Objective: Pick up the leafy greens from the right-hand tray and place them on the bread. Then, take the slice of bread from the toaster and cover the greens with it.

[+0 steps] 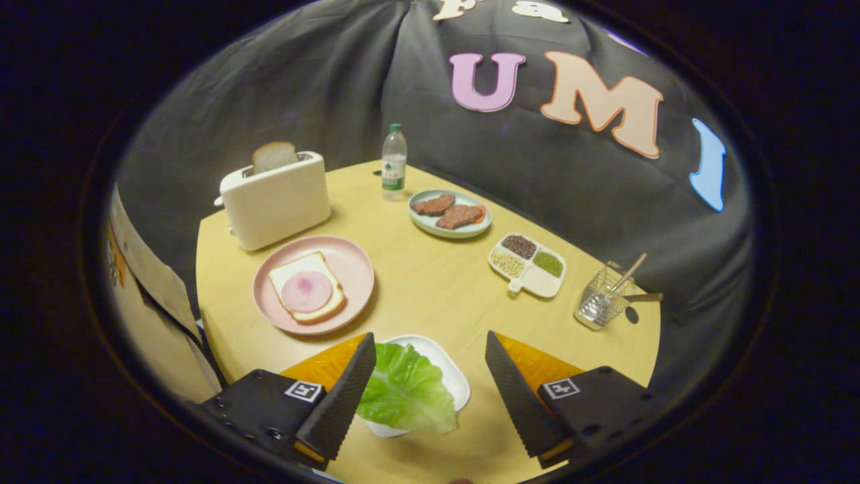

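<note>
Gripper (430,366): jaws wide apart, holding nothing, hovering over the near side of the table (430,282).
Greens (406,393): 1 leaf lying on a white tray (451,373), between the fingers and closer to the left one; neither finger touches it.
Pink plate (349,265): beyond the left finger; holds 1 bread slice (299,272) lying flat, topped with 1 round of ham (307,291).
Toaster (275,199): behind the pink plate; 1 slice (274,156) stands upright in its slot.
Bottle (394,162): upright, at the far side of the table, right of the toaster.
Meat plate (450,225): 2 brown pieces, near the bottle.
Divided dish (527,265): 3 compartments of grains, right of centre.
Wire basket (601,299): utensils leaning inside, beyond the right finger.
</note>
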Demonstrator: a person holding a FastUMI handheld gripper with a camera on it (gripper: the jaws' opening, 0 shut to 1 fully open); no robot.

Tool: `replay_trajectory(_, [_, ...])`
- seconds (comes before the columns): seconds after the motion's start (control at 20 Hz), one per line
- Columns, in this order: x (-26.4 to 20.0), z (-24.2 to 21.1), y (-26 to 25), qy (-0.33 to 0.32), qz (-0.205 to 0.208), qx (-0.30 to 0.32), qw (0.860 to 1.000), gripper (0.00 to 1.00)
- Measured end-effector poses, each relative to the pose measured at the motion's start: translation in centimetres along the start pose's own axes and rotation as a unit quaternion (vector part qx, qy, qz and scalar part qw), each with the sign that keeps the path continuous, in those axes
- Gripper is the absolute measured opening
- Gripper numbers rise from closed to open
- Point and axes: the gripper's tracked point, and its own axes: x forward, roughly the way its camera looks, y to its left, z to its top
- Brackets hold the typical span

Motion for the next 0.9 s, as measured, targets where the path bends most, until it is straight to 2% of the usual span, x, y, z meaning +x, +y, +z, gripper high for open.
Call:
replay_trajectory(0.3, [2.6, -5.2, 1.1, 0.073, 0.043, 0.002, 0.996, 1.0])
replay_trajectory(0.55, [4.2, -7.8, 1.6, 0.114, 0.069, 0.008, 0.991, 1.0])
replay_trajectory(0.9, [5.9, -10.3, 1.6, 0.154, 0.076, 0.019, 0.985, 1.0])
